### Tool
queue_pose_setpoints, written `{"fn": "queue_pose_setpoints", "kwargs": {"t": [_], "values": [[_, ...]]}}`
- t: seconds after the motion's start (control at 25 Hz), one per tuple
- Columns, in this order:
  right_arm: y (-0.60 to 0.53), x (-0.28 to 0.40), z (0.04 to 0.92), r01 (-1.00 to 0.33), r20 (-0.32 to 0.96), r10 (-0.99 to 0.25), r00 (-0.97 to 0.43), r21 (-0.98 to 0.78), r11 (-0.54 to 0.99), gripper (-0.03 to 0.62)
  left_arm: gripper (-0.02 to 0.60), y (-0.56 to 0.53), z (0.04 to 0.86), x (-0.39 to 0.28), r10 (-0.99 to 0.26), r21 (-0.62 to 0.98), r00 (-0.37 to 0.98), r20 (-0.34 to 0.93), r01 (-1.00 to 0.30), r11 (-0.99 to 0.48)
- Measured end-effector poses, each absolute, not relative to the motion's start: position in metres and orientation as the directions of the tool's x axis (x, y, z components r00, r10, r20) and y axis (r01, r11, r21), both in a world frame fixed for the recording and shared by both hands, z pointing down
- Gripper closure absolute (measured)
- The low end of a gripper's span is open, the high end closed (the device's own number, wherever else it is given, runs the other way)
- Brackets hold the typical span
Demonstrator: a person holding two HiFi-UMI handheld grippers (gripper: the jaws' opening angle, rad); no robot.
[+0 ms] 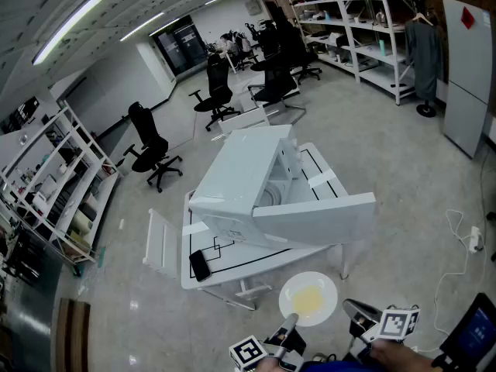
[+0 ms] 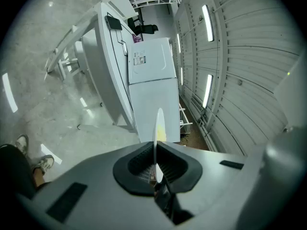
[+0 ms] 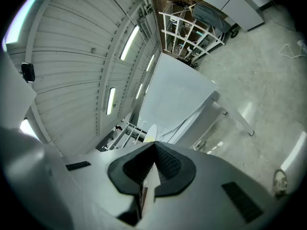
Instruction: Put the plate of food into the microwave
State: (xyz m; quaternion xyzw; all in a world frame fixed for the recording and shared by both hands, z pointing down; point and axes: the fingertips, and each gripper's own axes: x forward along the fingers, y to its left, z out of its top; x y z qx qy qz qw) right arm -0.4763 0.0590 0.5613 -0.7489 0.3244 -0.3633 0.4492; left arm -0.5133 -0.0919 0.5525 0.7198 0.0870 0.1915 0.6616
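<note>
Here, the plate [image 1: 308, 297] of yellow food [image 1: 308, 301] is clamped at its near rim between the jaws of the left gripper [image 1: 290, 325], and it is seen edge-on in the left gripper view. Just right of it the right gripper [image 1: 356, 313] is held with its jaws pressed together and nothing between them. Farther ahead of both grippers, the microwave [image 1: 240, 180] is seen on the white table [image 1: 232, 259], its door [image 1: 314, 219] open, well apart from the plate.
</note>
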Motion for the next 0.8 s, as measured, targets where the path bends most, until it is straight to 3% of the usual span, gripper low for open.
{"fn": "queue_pose_setpoints", "kwargs": {"t": [0.12, 0.8], "values": [[0.056, -0.475, 0.554, -0.222, 0.202, -0.83, 0.519, -0.906, -0.36, 0.594, 0.565, -0.088, 0.551, -0.515, 0.384, 0.987, 0.911, 0.153, -0.121, -0.106], [0.07, -0.499, 0.563, -0.108, 0.251, -0.772, 0.584, -0.918, -0.381, 0.595, 0.565, -0.079, 0.553, -0.528, 0.455, 0.986, 0.877, 0.157, -0.115, -0.118]]}}
